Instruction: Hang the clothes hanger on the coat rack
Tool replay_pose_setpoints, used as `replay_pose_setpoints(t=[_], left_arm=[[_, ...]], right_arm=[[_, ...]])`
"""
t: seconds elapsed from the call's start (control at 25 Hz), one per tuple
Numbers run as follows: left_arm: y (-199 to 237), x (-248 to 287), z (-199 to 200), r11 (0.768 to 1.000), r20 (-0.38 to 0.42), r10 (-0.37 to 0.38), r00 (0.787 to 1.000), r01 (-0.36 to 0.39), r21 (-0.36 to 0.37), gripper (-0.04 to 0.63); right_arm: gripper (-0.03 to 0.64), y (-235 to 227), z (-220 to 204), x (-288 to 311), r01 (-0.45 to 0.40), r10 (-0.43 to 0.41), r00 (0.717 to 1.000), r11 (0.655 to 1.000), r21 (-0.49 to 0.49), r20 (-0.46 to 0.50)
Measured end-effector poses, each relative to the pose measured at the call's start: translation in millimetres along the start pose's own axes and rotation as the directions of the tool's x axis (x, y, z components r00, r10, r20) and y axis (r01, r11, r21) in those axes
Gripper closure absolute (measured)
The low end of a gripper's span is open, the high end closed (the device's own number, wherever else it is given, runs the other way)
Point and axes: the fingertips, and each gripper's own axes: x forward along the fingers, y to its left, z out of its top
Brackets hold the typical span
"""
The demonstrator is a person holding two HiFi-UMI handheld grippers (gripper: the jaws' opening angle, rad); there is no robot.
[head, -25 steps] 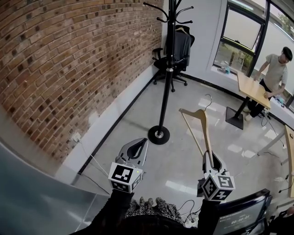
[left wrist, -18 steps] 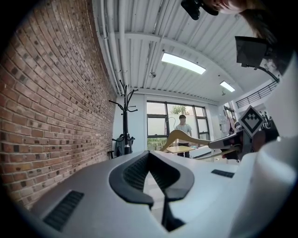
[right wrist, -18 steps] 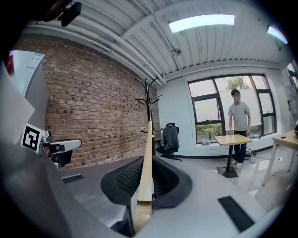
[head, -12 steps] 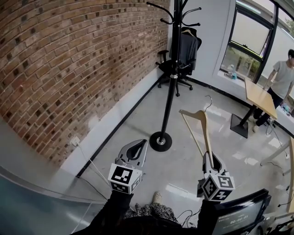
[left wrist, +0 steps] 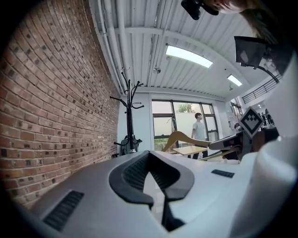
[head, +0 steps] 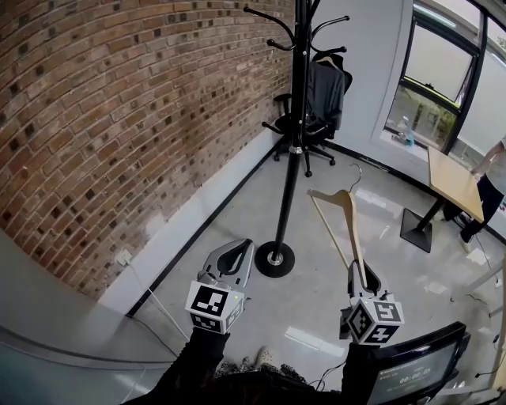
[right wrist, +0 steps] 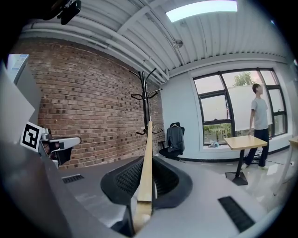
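Nearest us, the left gripper [head: 239,253] hangs low w/ its jaws pressed together on nothing, so it's idle. Just right of it, the right gripper [head: 364,278] has its jaws pinching the end of one arm of the clothes hanger [head: 354,228]. The hanger sticks out away from us over the floor [head: 245,221], clear of the rack. It's pale, smooth, flat wood in a shallow V, w/ a thin crossbar & a slim wire hook [head: 361,170] at its far end. Farther off & left of the hanger stands the coat rack [head: 293,142], a black pole on a round disc base [head: 275,259], w/ curved knob-tipped prongs [head: 269,20] up high. We'd judge this is the carry/approach step, hanging not yet done. Next we prob. need to close in, lift the hanger well up & turn it so the hook drops over a prong. Held by one arm-end it'll lever, so the pinch must be firm. A rough brick wall [head: 118,111] runs along the left.
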Motion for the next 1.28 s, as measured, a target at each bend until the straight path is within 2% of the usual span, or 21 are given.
replay_pose_setpoints(t=[0.44, 0.84, 1.08, 1.28], left_arm=[[5.7, 59.4, -4.7, 1.0, -0.002, 0.006, 1.0, -0.006, 0.003, 0.589], [40.3, 85.3, -22.2, 1.0, -0.031, 0.027, 0.999, -0.027, -0.016, 0.589], [65.2, 129.4, -29.7, 1.0, -0.037, -0.016, 0.999, 0.016, -0.022, 0.589], [88.8, 173.5, -32.1, 0.998, -0.039, -0.058, 0.998, 0.058, -0.021, 0.589]], right_arm=[[0.558, -28.7, 9.9, 57.7, -0.028, 0.028, 1.0, 1.0, -0.009, -0.004], [0.558, -27.3, -2.3, 102.9, -0.034, 0.034, 0.999, 0.999, 0.006, -0.035], [0.558, -23.6, -3.7, 145.0, -0.014, 0.013, 0.998, 1.0, -0.027, -0.06], [0.558, -36.1, 5.7, 186.5, 0.035, -0.036, 0.998, 0.999, -0.03, -0.058]])
